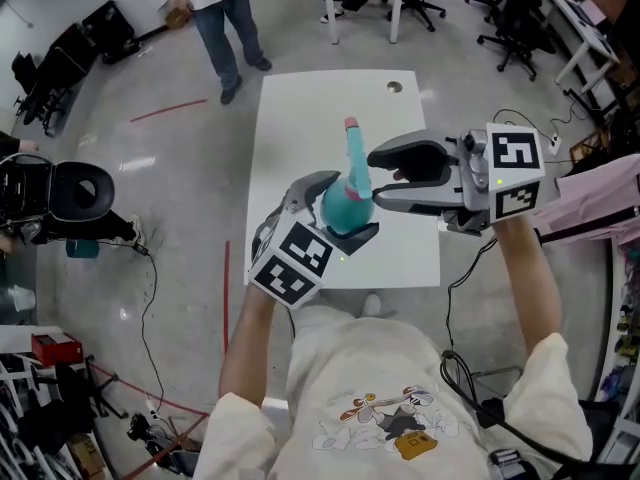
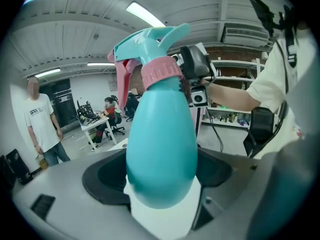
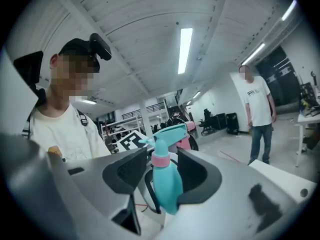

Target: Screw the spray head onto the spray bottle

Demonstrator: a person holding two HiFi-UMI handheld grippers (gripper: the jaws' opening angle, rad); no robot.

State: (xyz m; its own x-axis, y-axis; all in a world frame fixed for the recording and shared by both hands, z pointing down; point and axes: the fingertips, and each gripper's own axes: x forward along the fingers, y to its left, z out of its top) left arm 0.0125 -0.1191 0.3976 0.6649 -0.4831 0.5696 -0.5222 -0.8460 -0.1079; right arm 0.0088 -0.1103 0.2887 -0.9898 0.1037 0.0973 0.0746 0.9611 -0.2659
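Note:
A teal spray bottle [image 1: 348, 205] is held tilted above the white table [image 1: 300, 118], with my left gripper [image 1: 343, 210] shut on its round body. Its teal spray head [image 1: 355, 153] with a pink trigger sits on the neck over a pink collar [image 2: 161, 71]. In the left gripper view the bottle [image 2: 160, 149] fills the space between the jaws of my left gripper [image 2: 160, 184]. My right gripper [image 1: 376, 180] is open just right of the neck, its jaws spread level with the head. In the right gripper view the bottle [image 3: 165, 184] stands between the jaws of my right gripper [image 3: 162, 176], with a gap on the left side.
The table has a small round hole [image 1: 394, 87] near its far right corner. A person [image 1: 220, 8] stands beyond the far left corner. Office chairs [image 1: 500, 18] are at the back right, and black equipment [image 1: 60, 193] with cables sits on the floor to the left.

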